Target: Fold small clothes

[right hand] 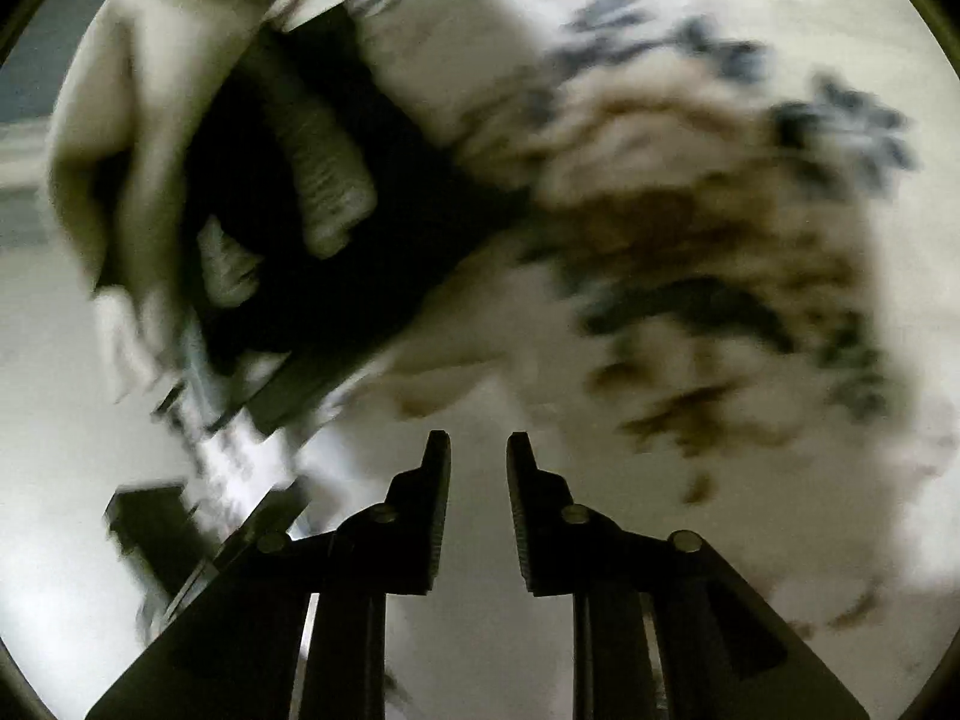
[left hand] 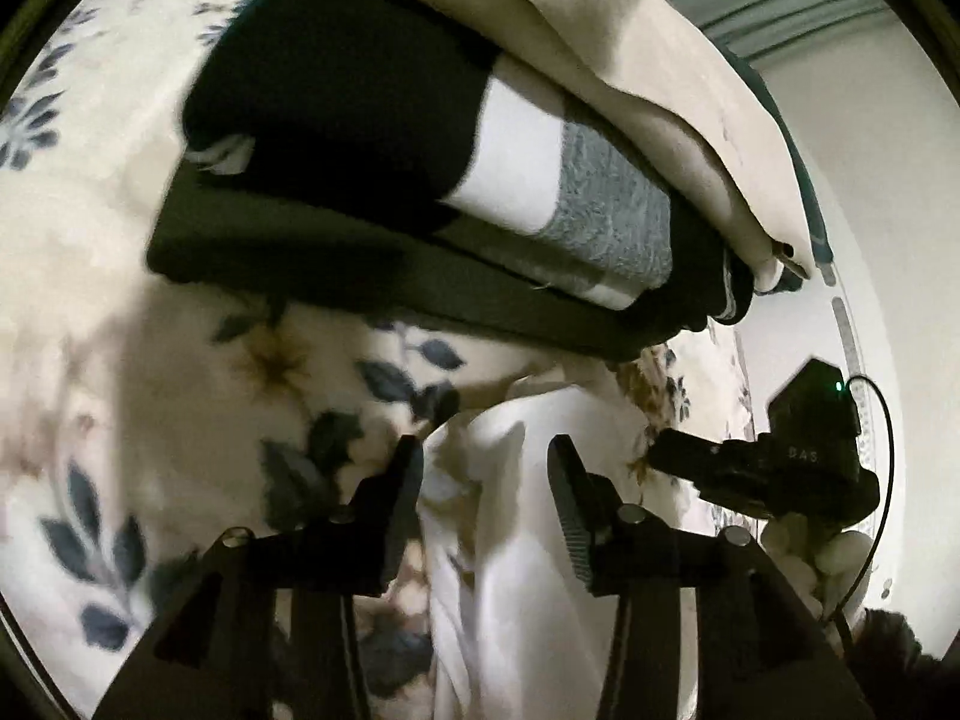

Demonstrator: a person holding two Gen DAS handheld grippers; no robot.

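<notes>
White garment (left hand: 510, 540): bunched on the floral bedspread (left hand: 120, 330), running lengthwise away from the left gripper (left hand: 486, 468); its fold rises between the half-open jaws, which do not visibly pinch it
Right gripper (right hand: 478, 462): narrowly parted, nothing between; farther from the cloth
Folded stack (left hand: 390, 180): beyond, well apart; no obstruction

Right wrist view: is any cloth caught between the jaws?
No, the right gripper shows an empty gap between its jaws, with only the pale surface visible beyond them.
</notes>
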